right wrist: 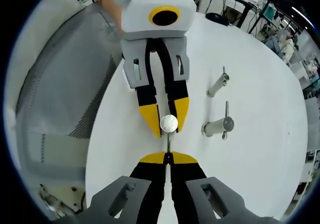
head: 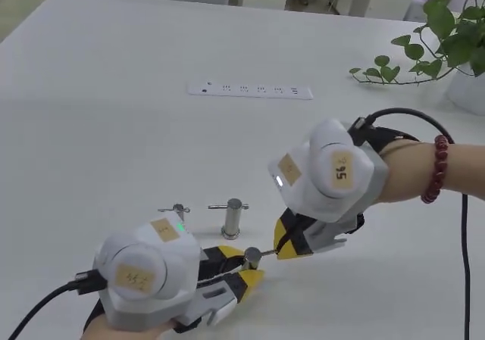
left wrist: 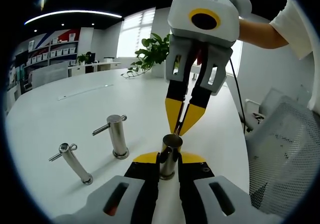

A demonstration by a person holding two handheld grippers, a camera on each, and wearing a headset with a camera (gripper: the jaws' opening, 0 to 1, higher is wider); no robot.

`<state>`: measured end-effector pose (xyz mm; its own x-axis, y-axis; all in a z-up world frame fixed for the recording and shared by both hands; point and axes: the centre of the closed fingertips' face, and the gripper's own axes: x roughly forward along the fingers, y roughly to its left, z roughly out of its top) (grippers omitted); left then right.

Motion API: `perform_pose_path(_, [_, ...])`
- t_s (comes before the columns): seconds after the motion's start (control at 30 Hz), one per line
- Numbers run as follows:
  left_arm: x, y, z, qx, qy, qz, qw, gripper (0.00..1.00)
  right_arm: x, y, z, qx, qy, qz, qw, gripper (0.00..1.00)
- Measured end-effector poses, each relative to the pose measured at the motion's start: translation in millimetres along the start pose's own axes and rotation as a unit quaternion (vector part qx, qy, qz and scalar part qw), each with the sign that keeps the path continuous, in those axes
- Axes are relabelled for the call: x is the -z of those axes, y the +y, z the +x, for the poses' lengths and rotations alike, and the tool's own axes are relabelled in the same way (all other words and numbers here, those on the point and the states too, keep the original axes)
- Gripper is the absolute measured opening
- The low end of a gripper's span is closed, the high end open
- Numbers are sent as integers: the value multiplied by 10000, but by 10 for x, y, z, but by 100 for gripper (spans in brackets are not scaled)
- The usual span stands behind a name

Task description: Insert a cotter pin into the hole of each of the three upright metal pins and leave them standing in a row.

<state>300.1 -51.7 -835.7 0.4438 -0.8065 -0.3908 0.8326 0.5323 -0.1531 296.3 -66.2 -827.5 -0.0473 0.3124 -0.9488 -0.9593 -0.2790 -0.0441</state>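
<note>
Left gripper view: the left gripper is clamped low on a short upright steel pin with a flat round head, standing on the white table. The yellow-tipped right gripper comes down from above, jaws pinched on a thin wire cotter pin. Its free end meets the held pin just under the head, but whether it has entered the hole cannot be told. To do this well, I judge the wire should stay square to the hole and be pushed straight along its own line, with the left grip firm so the pin neither turns nor tips. Just beside stand the two other steel pins, each with a cotter through it – a sideways sweep could topple them. Beyond lies bare table out to the white power strip and green potted plant. The table edge and a grey mesh chair are near – room is tighter there.
</note>
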Motion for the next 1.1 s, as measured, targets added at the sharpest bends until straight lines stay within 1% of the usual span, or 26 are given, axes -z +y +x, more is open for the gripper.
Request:
perform_pose_path(0.1, [4,-9,9,18,2,-4,10000,12,-73,5,3,-25,-81,32,10000,3])
perform_pose_path(0.13, [4,-10,12,15,5,3,10000,12,-64,7,13,-24,-22,20,10000,3])
perform_pose_path(0.2, [5,-12,15,15,11,8,10000,12,-100,8,23,-35,-79,12,10000,3])
perform_pose_path(0.5, [8,-9,22,14,7,7,10000,12,-145,-1,50,-59,-146,-1,9999,3])
perform_pose_path(0.6, [10,-6,25,19,-23,-46,10000,12,-170,-3,60,-71,-210,78,9997,3])
perform_pose_path(0.63, [11,-6,25,21,-25,-54,10000,12,-161,-2,61,-82,-182,103,9997,4])
perform_pose_path(0.7, [16,-4,29,18,-29,-56,10000,12,-162,-6,66,-78,-186,102,9997,4])
perform_pose_path(0.9, [26,0,30,18,-14,-41,10000,12,-165,-8,70,-85,-278,275,9992,4])
perform_pose_path(0.97, [28,1,29,16,-8,-35,10000,12,-174,1,62,-114,-334,392,9986,5])
perform_pose_path(1.03, [30,2,29,14,-3,-28,10000,12,-179,-4,51,-84,-366,511,9980,11])
perform_pose_path(1.1, [32,3,28,14,2,-24,10000,12,-168,-8,44,-57,-353,511,9981,13])
